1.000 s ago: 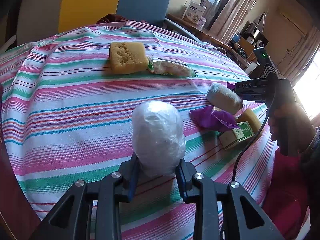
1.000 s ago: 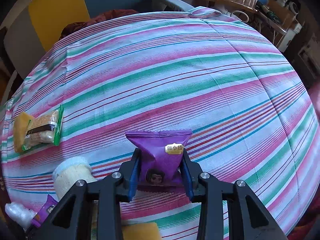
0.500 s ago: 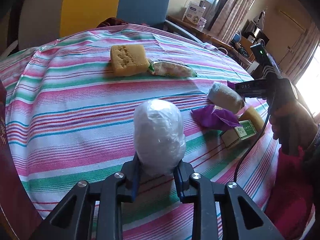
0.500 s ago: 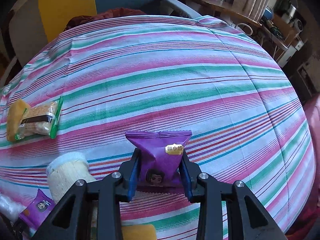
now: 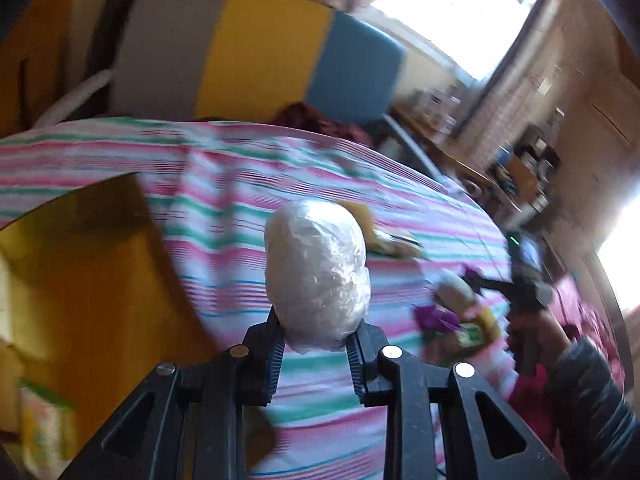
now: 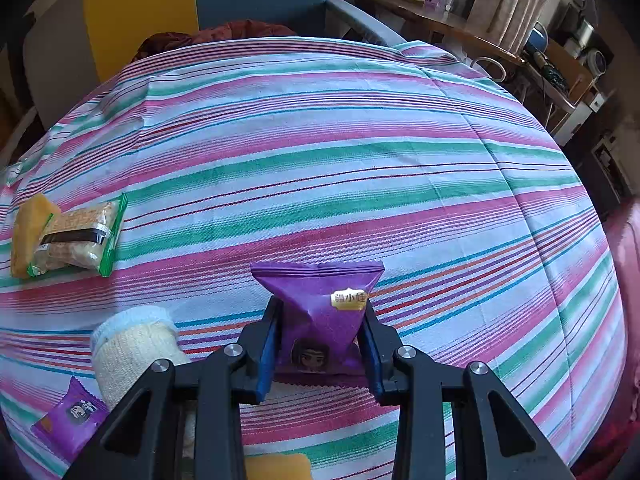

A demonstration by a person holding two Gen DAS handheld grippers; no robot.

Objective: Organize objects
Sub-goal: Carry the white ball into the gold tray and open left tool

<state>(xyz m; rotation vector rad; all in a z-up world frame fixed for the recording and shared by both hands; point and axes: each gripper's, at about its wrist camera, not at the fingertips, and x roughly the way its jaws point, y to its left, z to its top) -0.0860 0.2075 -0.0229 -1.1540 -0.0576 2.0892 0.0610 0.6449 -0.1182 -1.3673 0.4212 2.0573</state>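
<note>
My left gripper (image 5: 316, 344) is shut on a white plastic-wrapped bundle (image 5: 316, 276), held up above the striped tablecloth (image 5: 224, 200) near the table's left edge; this view is blurred. My right gripper (image 6: 320, 344) is shut on a purple snack packet (image 6: 320, 308) just over the cloth (image 6: 320, 140). In the right wrist view, a yellow sponge (image 6: 28, 232) and a green-edged cracker packet (image 6: 80, 236) lie at the left. A rolled cream cloth (image 6: 128, 344) and a small purple packet (image 6: 72, 416) lie at the lower left.
A grey, yellow and blue armchair (image 5: 256, 52) stands behind the table. A brown wooden surface (image 5: 80, 280) shows beyond the cloth's left edge, with a pale carton (image 5: 44, 428) low down. A cluttered side table (image 6: 440, 20) stands at the back right. A person's hand (image 5: 536, 336) holds the right gripper.
My left gripper has risen and swung left with the white bundle, so the table's left edge now shows. The right gripper keeps the purple packet and has barely shifted.
</note>
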